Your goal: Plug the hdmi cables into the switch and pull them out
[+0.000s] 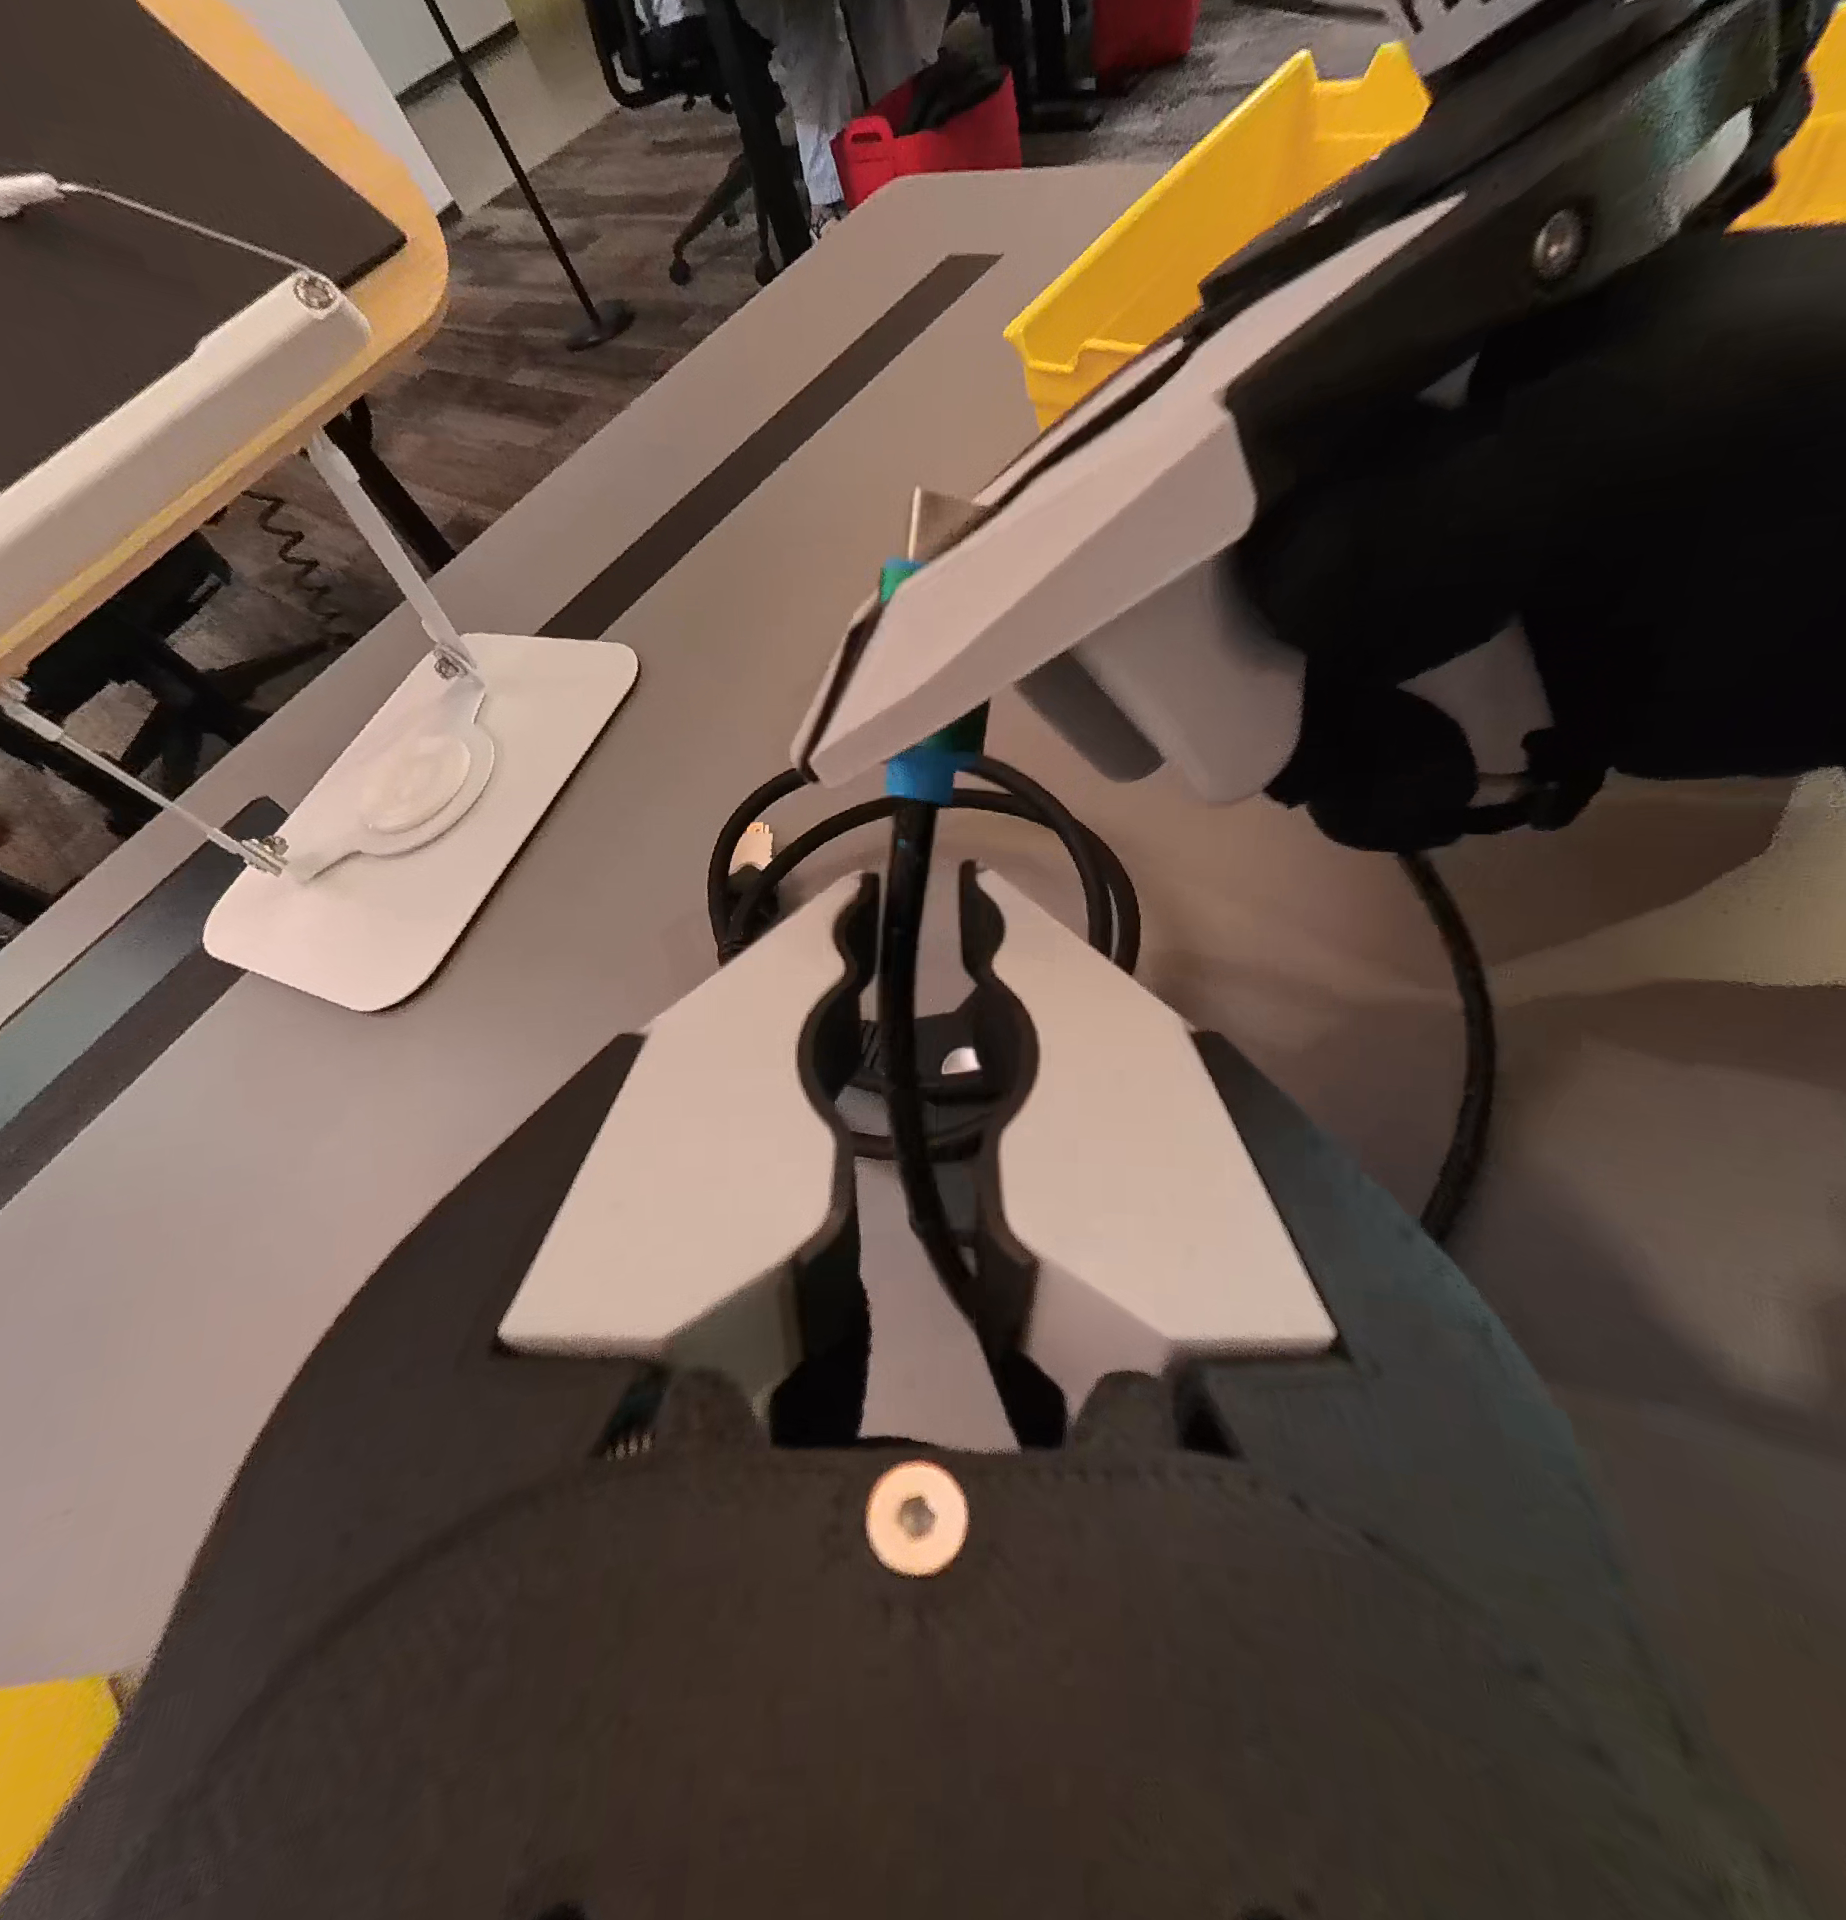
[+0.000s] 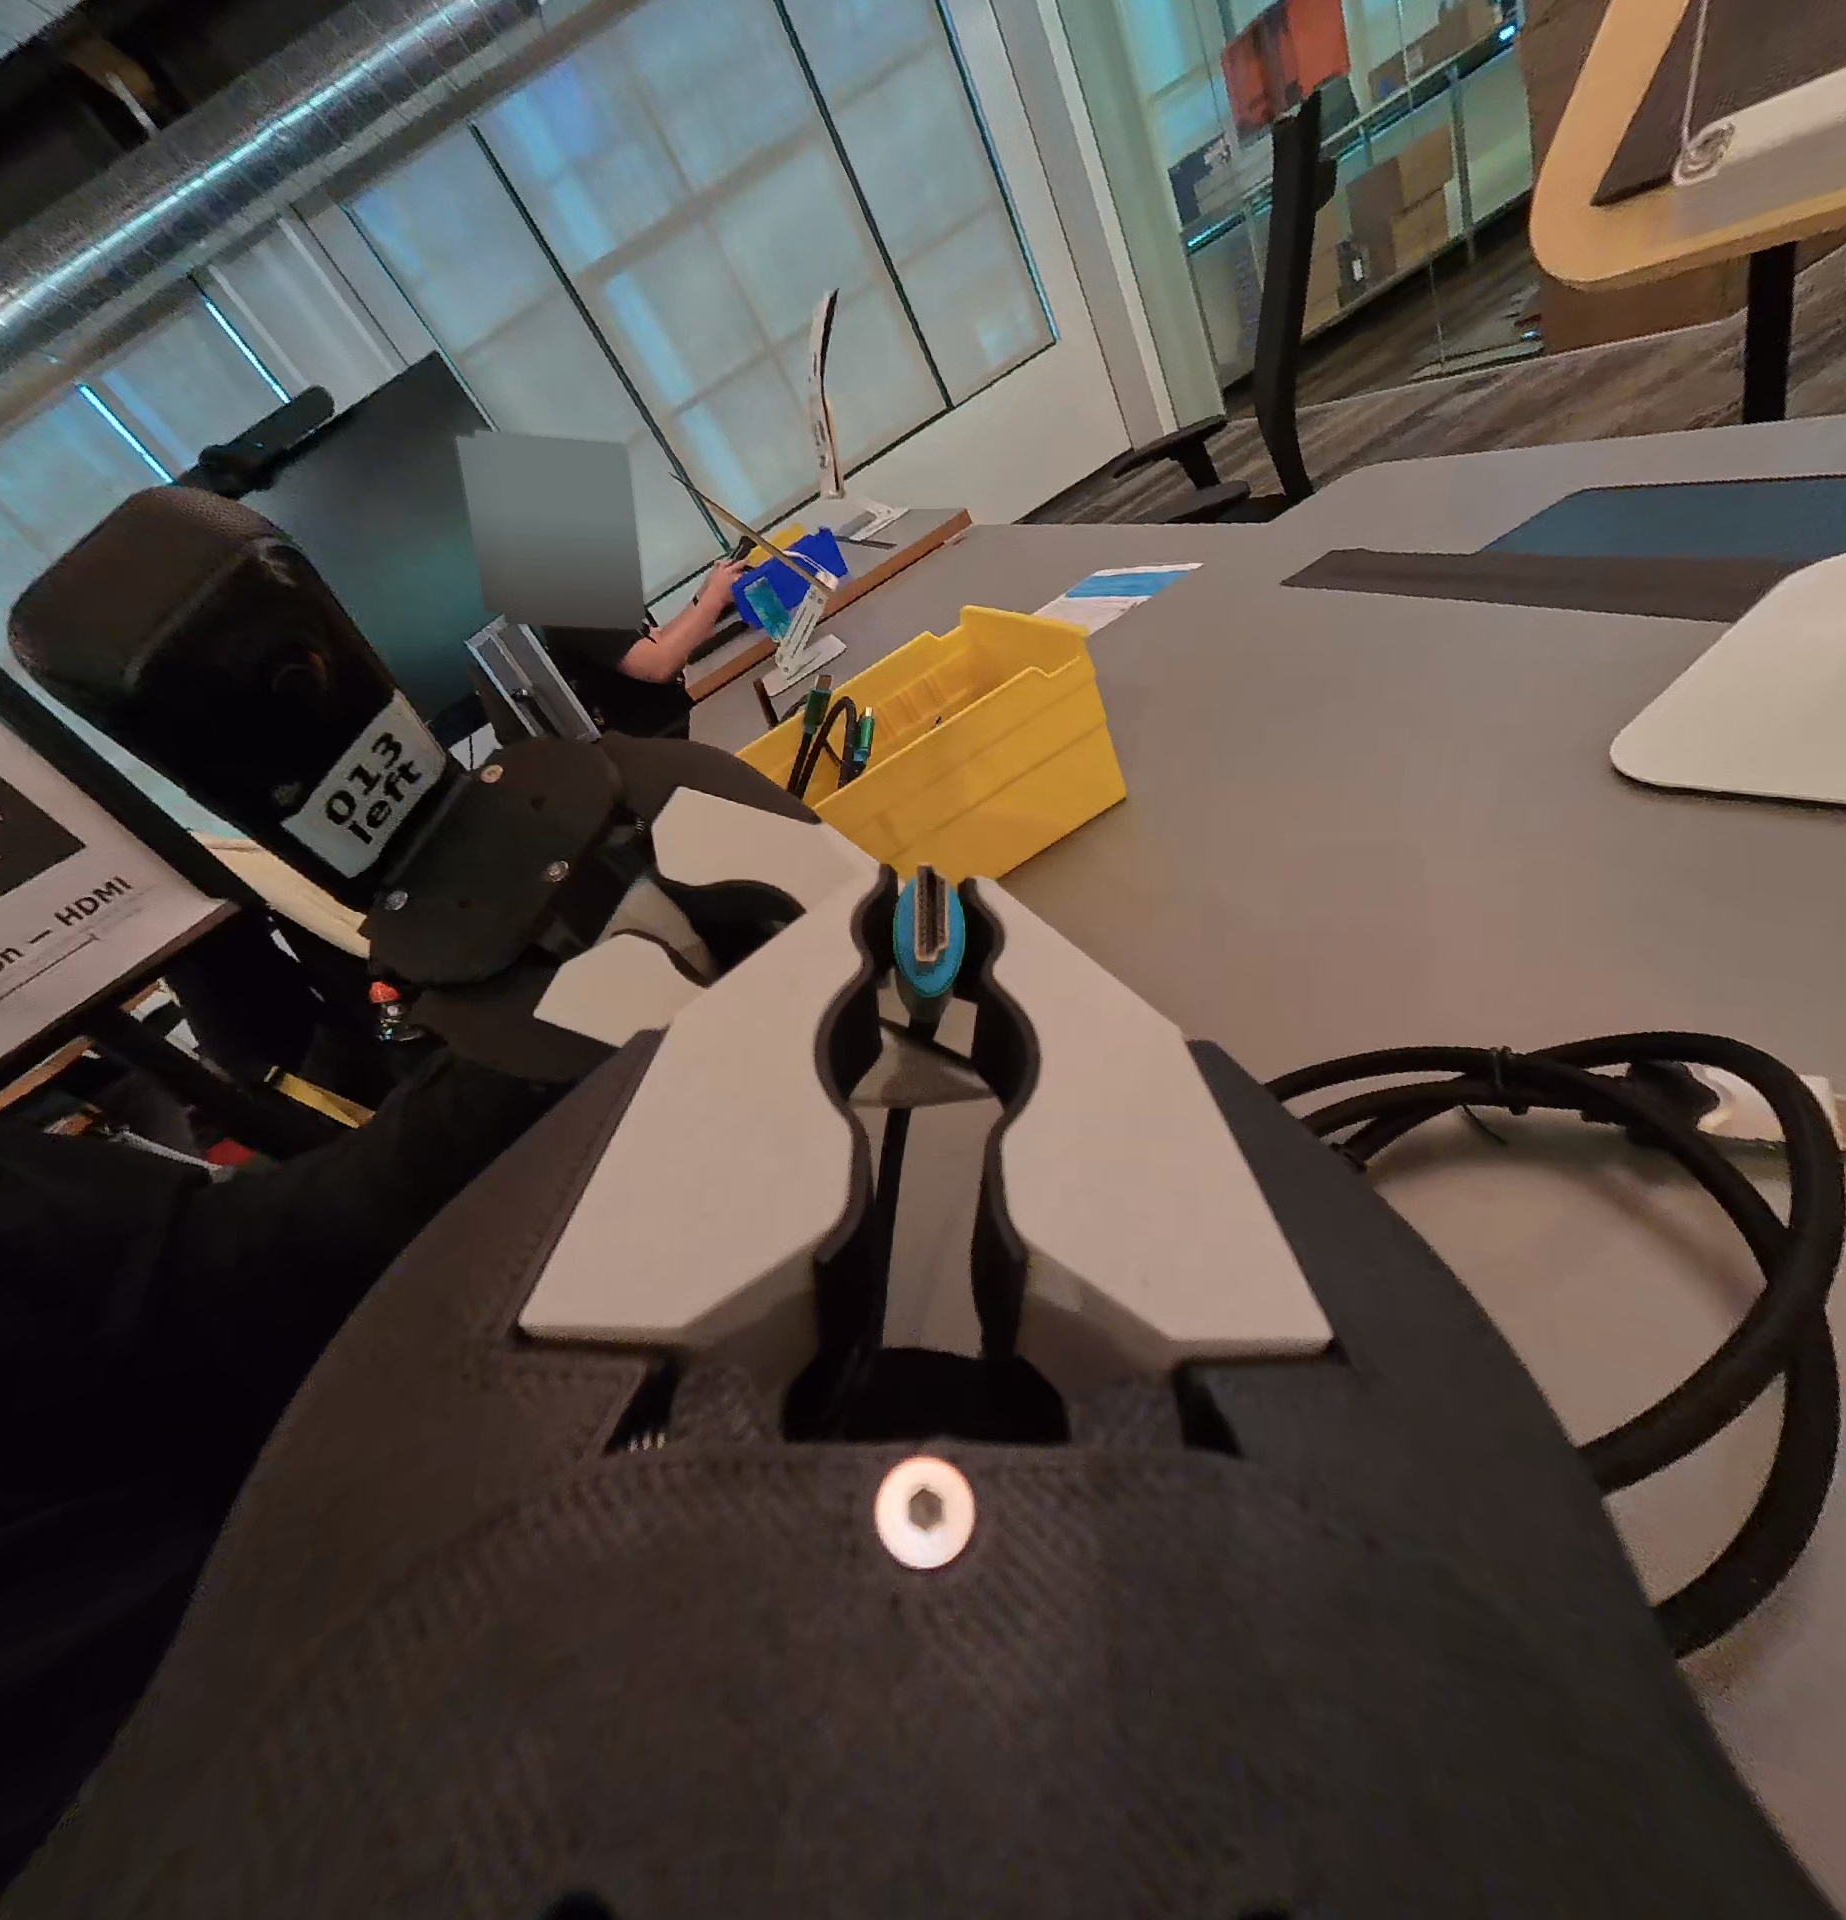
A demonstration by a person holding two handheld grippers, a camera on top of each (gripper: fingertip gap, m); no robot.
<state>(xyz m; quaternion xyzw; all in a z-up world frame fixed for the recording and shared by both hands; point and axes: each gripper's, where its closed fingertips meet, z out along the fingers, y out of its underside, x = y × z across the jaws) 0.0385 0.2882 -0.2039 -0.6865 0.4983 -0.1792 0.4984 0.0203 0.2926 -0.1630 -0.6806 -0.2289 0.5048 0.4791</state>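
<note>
- Blue-sleeved HDMI plug point(image 2: 929, 925) sits pinched between the tips of my right gripper point(image 2: 929, 904), its metal mouth facing forward and away from me, lifted clear of the grey table point(image 2: 1366, 883).
- From the left wrist view the same plug point(image 1: 924, 764) stands nearly upright in that gripper point(image 1: 903, 665), with its black cable point(image 1: 903, 997) dropping straight down from it.
- My left gripper point(image 1: 919, 883) has that cable running through the gap between its fingers; they are only narrowly apart, and I cannot tell whether they grip the cable or merely sit around it.
- Behind and below the plug, the rest of the cable lies coiled point(image 1: 1095, 883) on the table; in the right wrist view the coil point(image 2: 1625, 1195) is near the table's right side, with what looks like a second connector point(image 2: 1844, 1132) at its end.
- No switch is clearly visible in either view; a small dark part point(image 1: 929, 1070) shows under my left fingers, but I cannot say what it is.
- A yellow bin point(image 2: 960, 748) with other cables stands farther back on the table, and a white stand base point(image 1: 420, 821) sits towards the left edge.
- My judgement: the plug is free and in hand, so either insertion has not begun or this cable is already out. I cannot tell which, nor how many cables remain.
</note>
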